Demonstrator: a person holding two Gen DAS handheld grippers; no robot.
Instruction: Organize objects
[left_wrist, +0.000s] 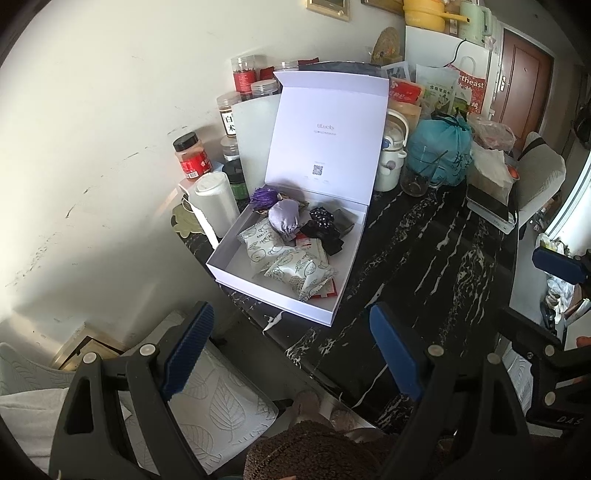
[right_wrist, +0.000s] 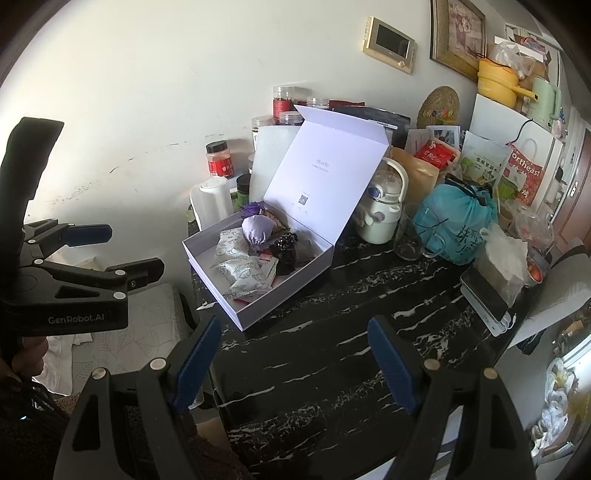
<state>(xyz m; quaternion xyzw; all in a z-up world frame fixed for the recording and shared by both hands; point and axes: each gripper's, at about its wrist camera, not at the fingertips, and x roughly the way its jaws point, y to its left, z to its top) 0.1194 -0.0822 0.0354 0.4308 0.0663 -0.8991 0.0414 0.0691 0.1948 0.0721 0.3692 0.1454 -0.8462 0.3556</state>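
Note:
A white gift box (left_wrist: 236, 254) (right_wrist: 207, 245) lies on the black marble table, its lid (left_wrist: 325, 129) (right_wrist: 328, 162) standing up. Inside are white patterned snack packets (left_wrist: 295, 271) (right_wrist: 242, 273), a lilac pouch (left_wrist: 282, 219) (right_wrist: 255, 229), a purple tassel (left_wrist: 264, 197), a black beaded piece (left_wrist: 321, 219) (right_wrist: 284, 242) and a red packet (left_wrist: 327, 293). My left gripper (left_wrist: 291, 354) hangs open above the near table edge, short of the box, nothing between its blue pads. My right gripper (right_wrist: 295, 363) is open over bare table, right of the box. The left gripper (right_wrist: 114, 251) also shows at the left of the right wrist view.
Jars (left_wrist: 192, 157) (right_wrist: 219, 158), a white bottle (left_wrist: 216, 203), a white kettle (left_wrist: 391, 151) (right_wrist: 382, 210), a glass mug (right_wrist: 410, 236), a blue bag (left_wrist: 441, 151) (right_wrist: 458, 225) and a phone on a white device (right_wrist: 484, 299) crowd the back and right. A leaf-patterned chair cushion (left_wrist: 214, 402) sits below the table's left edge.

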